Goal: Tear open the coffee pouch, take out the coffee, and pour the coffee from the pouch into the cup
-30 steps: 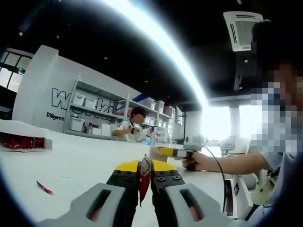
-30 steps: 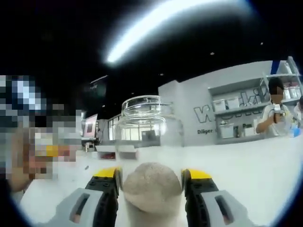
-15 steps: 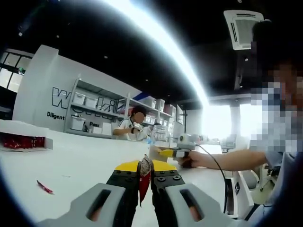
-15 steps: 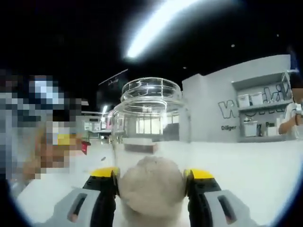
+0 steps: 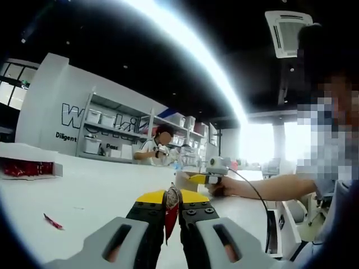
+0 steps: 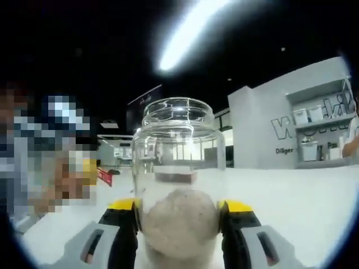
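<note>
Since a second ago the glass jar (image 6: pixel 179 162) has grown larger and moved to the middle of the right gripper view, standing just beyond the jaws, so the right hand has carried its load toward it; the left gripper view has hardly shifted, apart from the person's hand (image 5: pixel 216 188) drawing in from the right.

Largest in sight is the white desk (image 5: pixel 90 196), with a low white tray of red packets (image 5: pixel 25 167) at its far left edge and a small red scrap (image 5: pixel 52 222) lying apart from it, nearer the tongs. The jar stands upright on the desk and looks empty, its mouth well above the jaws.

The right tongs (image 6: pixel 178 224) are clenched on a pale, rounded coffee bag (image 6: pixel 178 224) that bulges between the jaws. The left tongs (image 5: pixel 171 218) are clenched on the thin red coffee pouch (image 5: pixel 171 210), held edge-on and upright.

The pouch seems already emptied of its bag, so the step in hand looks like bringing the coffee to the cup. The next move probably calls for lifting the bag above the rim and centring it over the mouth.
</note>
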`<action>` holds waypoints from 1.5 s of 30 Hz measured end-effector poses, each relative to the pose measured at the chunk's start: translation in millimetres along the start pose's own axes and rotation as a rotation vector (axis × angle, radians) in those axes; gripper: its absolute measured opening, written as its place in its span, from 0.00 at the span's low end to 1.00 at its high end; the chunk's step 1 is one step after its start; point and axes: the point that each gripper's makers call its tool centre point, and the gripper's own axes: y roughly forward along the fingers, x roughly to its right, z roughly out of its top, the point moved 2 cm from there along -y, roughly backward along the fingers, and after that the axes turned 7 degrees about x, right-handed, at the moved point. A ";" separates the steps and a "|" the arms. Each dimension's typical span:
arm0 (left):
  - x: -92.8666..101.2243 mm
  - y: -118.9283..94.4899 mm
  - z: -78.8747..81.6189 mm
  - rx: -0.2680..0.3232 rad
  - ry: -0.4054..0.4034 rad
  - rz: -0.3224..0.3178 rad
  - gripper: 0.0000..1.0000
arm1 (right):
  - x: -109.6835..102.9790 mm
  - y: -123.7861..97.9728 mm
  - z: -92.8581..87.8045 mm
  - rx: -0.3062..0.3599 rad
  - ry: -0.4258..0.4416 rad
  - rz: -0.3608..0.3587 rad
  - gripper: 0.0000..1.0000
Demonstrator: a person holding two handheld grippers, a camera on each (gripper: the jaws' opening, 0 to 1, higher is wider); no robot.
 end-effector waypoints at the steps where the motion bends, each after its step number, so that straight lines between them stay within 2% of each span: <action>1: 0.0 0.0 0.0 0.000 -0.001 0.000 0.11 | -1.3 0.2 -0.1 0.000 0.000 0.002 0.58; 7: -1.6 0.8 -1.5 -0.010 -0.002 0.002 0.11 | -1.4 1.6 2.3 0.027 0.064 0.074 0.58; 10: -2.1 1.0 -3.1 -0.019 -0.003 0.003 0.11 | -1.9 3.8 1.7 0.028 0.098 0.152 0.61; 13: -2.3 1.1 -4.3 -0.026 -0.004 0.004 0.11 | -0.1 6.2 -4.0 0.002 0.097 0.213 0.60; 17: -3.3 1.3 -5.1 -0.031 -0.005 0.008 0.11 | -1.8 9.2 -4.8 0.002 0.130 0.308 0.61; 22: -4.0 1.7 -6.2 -0.037 -0.003 0.010 0.11 | 6.4 11.5 -4.1 0.007 0.153 0.377 0.61; 26: -3.2 2.4 -7.7 -0.045 -0.002 0.009 0.11 | 1.9 12.7 -4.9 0.007 0.153 0.434 0.61; 34: -1.9 2.3 -9.5 -0.051 -0.001 0.012 0.11 | -8.3 11.2 -5.1 0.007 0.159 0.516 0.59; 45: -1.8 2.8 -9.9 -0.052 0.002 0.010 0.11 | -20.3 9.2 -4.7 0.001 0.147 0.552 0.58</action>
